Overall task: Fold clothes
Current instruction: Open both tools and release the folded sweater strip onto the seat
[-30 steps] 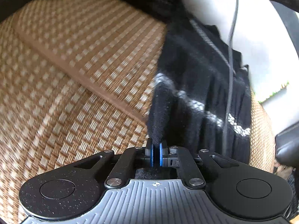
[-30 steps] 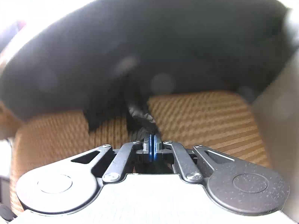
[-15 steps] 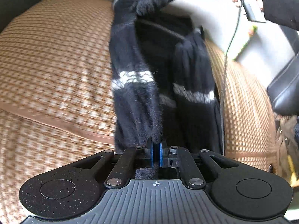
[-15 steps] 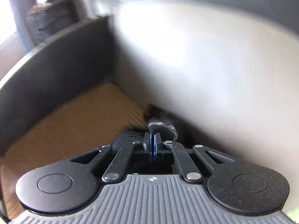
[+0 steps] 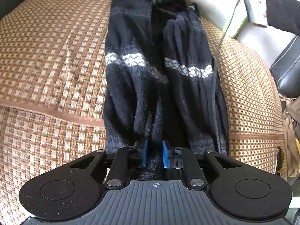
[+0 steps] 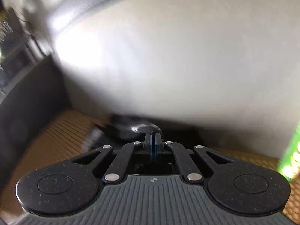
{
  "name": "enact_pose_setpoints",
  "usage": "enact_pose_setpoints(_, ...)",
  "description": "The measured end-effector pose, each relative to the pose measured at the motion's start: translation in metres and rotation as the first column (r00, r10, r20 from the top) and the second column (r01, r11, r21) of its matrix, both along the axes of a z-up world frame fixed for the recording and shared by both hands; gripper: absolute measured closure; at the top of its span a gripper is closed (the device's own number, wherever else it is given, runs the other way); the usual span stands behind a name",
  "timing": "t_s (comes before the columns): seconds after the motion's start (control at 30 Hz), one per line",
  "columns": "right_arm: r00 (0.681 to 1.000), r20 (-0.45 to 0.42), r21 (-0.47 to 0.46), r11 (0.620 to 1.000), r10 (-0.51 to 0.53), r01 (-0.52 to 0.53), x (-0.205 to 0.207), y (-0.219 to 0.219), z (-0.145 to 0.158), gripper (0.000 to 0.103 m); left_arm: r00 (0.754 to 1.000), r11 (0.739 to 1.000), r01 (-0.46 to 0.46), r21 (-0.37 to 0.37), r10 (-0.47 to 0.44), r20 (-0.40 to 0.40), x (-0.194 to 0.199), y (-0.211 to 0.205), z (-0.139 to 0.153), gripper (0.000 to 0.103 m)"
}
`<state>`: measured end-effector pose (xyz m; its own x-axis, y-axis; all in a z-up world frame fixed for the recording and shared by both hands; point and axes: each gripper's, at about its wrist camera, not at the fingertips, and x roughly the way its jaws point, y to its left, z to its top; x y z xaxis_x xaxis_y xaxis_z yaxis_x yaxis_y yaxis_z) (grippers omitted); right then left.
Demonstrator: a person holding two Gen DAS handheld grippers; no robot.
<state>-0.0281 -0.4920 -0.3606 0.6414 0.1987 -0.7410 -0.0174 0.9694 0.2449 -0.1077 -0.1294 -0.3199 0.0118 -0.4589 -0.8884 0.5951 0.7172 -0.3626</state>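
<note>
I am holding a gripper in each hand over a sofa covered by a woven straw mat (image 5: 56,52). The black sweater (image 5: 155,60) is lying stretched out in a long strip on that mat, running from my left gripper (image 5: 154,151) at the near end away to the far edge by the pale backrest (image 5: 210,3). Two folded sleeves or panels are lying side by side along it, each crossed by a white zigzag band (image 5: 125,59).

My left gripper's jaws have just been opening: the blue pads (image 5: 144,153) are standing apart at a narrow-to-middling gap, and the near hem of the sweater is lying loosely between them, with the pads no longer pinching it.

At the far right of the left view my right sleeve (image 5: 281,13) is reaching over the far end of the sweater, with a thin dark cable (image 5: 217,56) trailing down beside the garment's right edge. A dark bag (image 5: 286,71) is sitting off the sofa's right side.

My right gripper (image 6: 153,140) is in a blurred view; its jaws are drawn together on a bunched black end of the sweater (image 6: 138,129), which is lying on the mat (image 6: 56,135) right at the foot of the pale backrest (image 6: 168,56). A green object (image 6: 292,161) is showing at the right edge, too smeared to identify. A dark armrest (image 6: 28,103) is closing off the left side.
</note>
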Motion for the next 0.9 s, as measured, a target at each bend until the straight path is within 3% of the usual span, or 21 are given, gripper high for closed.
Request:
enact_pose_setpoints(0.07,0.992,-0.126,-0.057,0.998,-0.016,0.009,0.006,0.003,-0.021,0.093,1.000,0.999,-0.023,-0.025,0.023,-0.009,-0.001,0.008,0.006,0.052)
enact_pose_setpoints(0.1,0.983,-0.180,-0.090,0.996,-0.023,0.006,0.007,0.007,-0.031,0.086,0.999,0.998,-0.050,-0.045,0.049,-0.010,-0.002,0.016,0.014,0.051)
enact_pose_setpoints(0.13,0.982,-0.188,-0.114,0.993,-0.030,0.009,0.001,0.011,-0.036,0.082,0.997,0.995,-0.077,-0.064,0.076,-0.010,-0.002,0.024,0.021,0.049)
enact_pose_setpoints(0.2,0.995,-0.083,-0.100,0.994,-0.054,0.045,-0.019,0.014,-0.022,0.079,0.992,0.986,-0.130,-0.103,0.129,-0.014,-0.004,0.040,0.036,0.040)
enact_pose_setpoints(0.3,0.993,0.080,-0.042,0.995,-0.090,0.094,-0.061,0.020,0.008,0.054,0.980,0.977,-0.198,-0.075,0.198,-0.005,-0.006,0.064,0.047,0.037)
enact_pose_setpoints(0.47,0.991,0.118,0.113,0.991,0.056,-0.069,-0.156,0.043,0.047,0.052,0.980,0.980,-0.197,0.024,0.196,0.034,-0.015,0.083,0.033,0.039)
enact_pose_setpoints(0.67,0.980,-0.014,0.299,0.937,0.196,-0.183,-0.264,0.078,0.044,0.050,0.990,0.990,-0.116,0.077,0.109,0.091,-0.024,0.079,0.011,0.038)
enact_pose_setpoints(0.83,0.989,-0.040,0.396,0.911,0.142,-0.115,-0.314,0.062,0.069,0.050,0.988,0.989,-0.087,0.120,0.070,0.140,-0.036,0.081,0.007,0.037)
enact_pose_setpoints(0.9,0.991,-0.015,0.384,0.915,0.136,-0.120,-0.329,0.051,0.089,0.050,0.984,0.987,-0.096,0.129,0.075,0.160,-0.038,0.080,0.006,0.036)
